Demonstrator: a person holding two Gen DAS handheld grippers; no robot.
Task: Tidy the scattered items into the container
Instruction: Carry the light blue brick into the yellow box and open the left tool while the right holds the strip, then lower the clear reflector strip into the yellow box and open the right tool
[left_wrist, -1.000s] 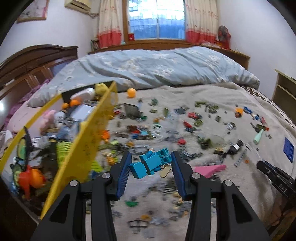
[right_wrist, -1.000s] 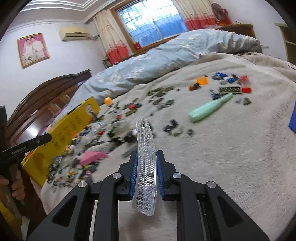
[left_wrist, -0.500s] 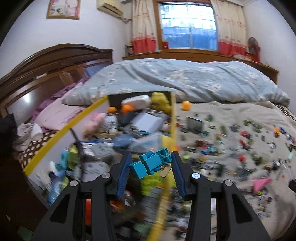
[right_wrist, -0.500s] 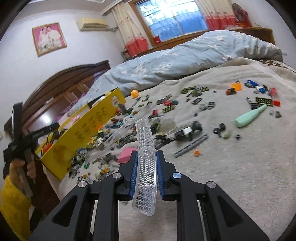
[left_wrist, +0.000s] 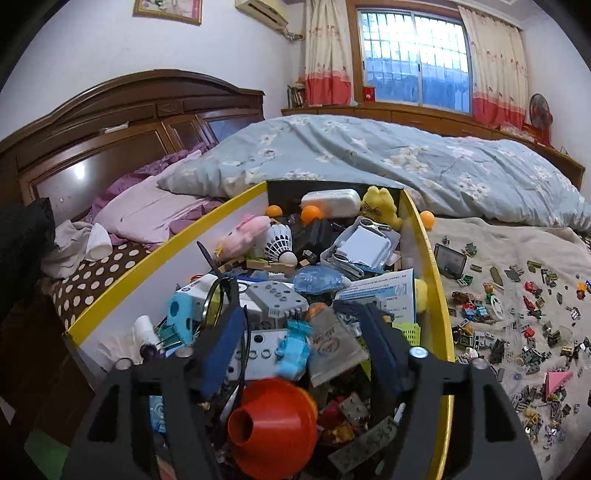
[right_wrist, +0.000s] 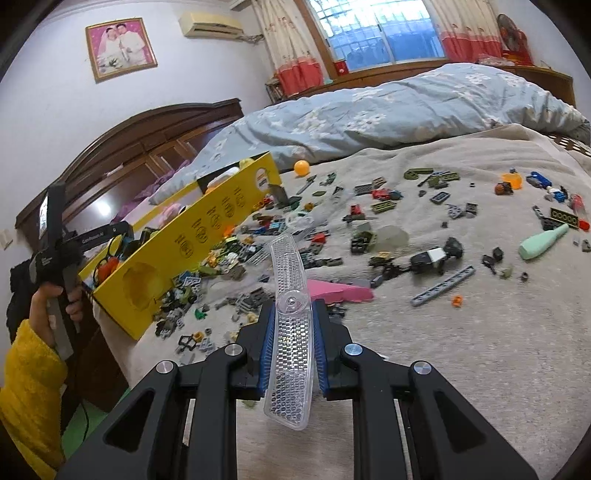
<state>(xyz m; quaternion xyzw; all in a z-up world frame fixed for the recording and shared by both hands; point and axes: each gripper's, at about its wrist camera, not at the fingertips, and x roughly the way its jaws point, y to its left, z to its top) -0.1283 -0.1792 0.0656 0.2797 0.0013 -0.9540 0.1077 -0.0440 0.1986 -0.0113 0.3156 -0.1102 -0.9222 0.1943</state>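
Note:
A yellow-rimmed box (left_wrist: 430, 258) full of toys stands at the bed's left edge. My left gripper (left_wrist: 301, 339) hangs over it with its jaws wide apart. A blue toy brick piece (left_wrist: 295, 347), blurred, lies between the jaws, touching neither pad. My right gripper (right_wrist: 293, 325) is shut on a long clear plastic reflector (right_wrist: 290, 310) and holds it above the beige blanket, right of the box (right_wrist: 207, 232). Many small bricks lie scattered on the blanket (right_wrist: 480, 332).
An orange cone (left_wrist: 273, 421), a shuttlecock (left_wrist: 279, 243) and a yellow plush (left_wrist: 380, 206) lie in the box. A pink wedge (right_wrist: 340, 291), a grey beam (right_wrist: 443, 284), a mint bottle (right_wrist: 543, 240) and an orange ball (right_wrist: 301, 167) lie on the blanket. A folded blue quilt (right_wrist: 388, 107) lies behind.
My left gripper swung left from over the blanket to above the box, opened wider and let go of the blue brick piece. My right gripper carried the reflector left toward the box.

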